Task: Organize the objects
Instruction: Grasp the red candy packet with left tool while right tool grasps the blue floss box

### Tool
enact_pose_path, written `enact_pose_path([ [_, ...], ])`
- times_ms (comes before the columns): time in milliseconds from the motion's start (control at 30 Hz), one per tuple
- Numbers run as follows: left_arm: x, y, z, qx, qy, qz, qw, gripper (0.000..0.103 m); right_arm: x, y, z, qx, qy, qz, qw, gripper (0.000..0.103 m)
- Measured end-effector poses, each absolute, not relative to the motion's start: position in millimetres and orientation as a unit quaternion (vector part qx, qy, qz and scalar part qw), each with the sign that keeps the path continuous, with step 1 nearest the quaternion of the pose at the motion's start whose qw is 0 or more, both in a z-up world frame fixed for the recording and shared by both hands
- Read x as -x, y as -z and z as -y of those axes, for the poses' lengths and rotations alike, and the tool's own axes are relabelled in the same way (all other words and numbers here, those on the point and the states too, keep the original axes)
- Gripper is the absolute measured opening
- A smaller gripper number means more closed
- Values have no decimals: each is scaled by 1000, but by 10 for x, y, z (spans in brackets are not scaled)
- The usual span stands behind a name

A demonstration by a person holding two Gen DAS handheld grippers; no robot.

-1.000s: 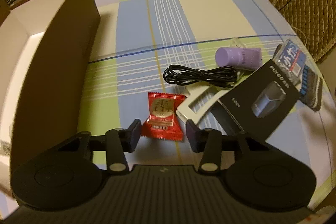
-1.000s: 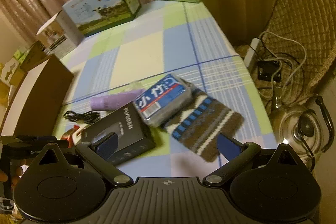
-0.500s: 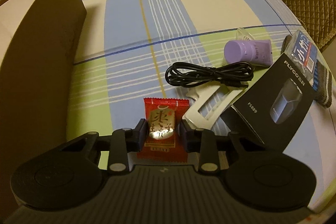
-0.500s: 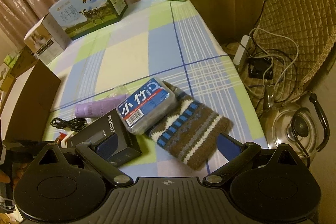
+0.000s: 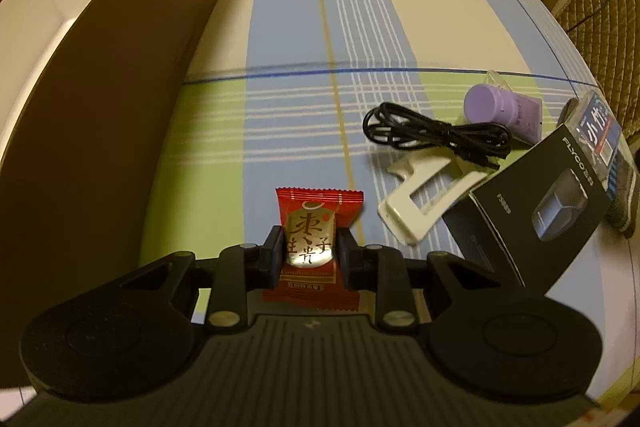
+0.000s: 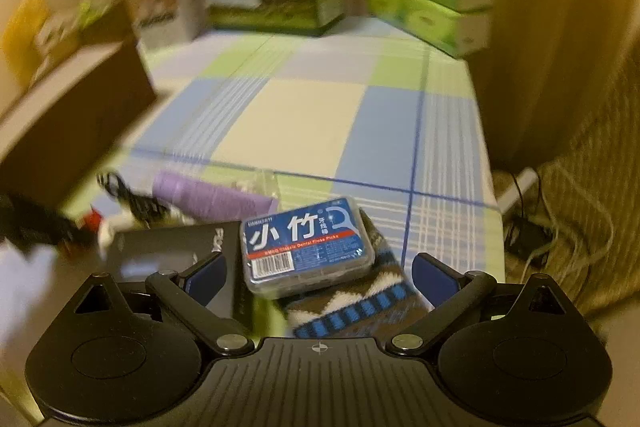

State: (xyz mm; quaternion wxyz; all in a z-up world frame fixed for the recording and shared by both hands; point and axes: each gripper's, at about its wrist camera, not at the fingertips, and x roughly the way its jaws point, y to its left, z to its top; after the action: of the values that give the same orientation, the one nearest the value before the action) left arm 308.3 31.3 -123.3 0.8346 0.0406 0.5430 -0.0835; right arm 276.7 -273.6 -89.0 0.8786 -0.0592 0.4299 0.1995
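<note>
While the left gripper (image 5: 309, 250) has just been closing and now pinches the red candy packet (image 5: 312, 247) on the tablecloth (image 5: 360, 27), the right gripper (image 6: 320, 277) hangs with its jaws spread above the floss box (image 6: 308, 243) — pickup under way; next, likely a lift toward the brown box (image 5: 100, 127).

Red candy packet (image 5: 310, 247) lying flat on checked table (image 5: 360, 27), gold label up. Coiled black cable (image 5: 436, 133), purple cylinder (image 5: 502, 111), black box (image 5: 540, 211), blue floss case (image 6: 308, 247) resting on knit sock (image 6: 360, 307), clustering right.
</note>
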Motion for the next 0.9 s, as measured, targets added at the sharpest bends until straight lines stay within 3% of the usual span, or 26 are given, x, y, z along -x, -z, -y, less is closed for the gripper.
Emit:
enact_pose_path([
  [367, -2993, 1213, -344, -28, 60, -547, 835, 23, -2988, 1184, 2571, 124, -258, -441, 851, 96],
  [500, -2967, 1202, -343, -27, 54, -547, 835, 23, -3133, 1205, 2601, 108, -259, -451, 847, 83],
  [900, -2922, 1199, -311, -29, 42, -545, 837, 24, -3120, 1285, 2507, 155, -256, -443, 845, 83],
])
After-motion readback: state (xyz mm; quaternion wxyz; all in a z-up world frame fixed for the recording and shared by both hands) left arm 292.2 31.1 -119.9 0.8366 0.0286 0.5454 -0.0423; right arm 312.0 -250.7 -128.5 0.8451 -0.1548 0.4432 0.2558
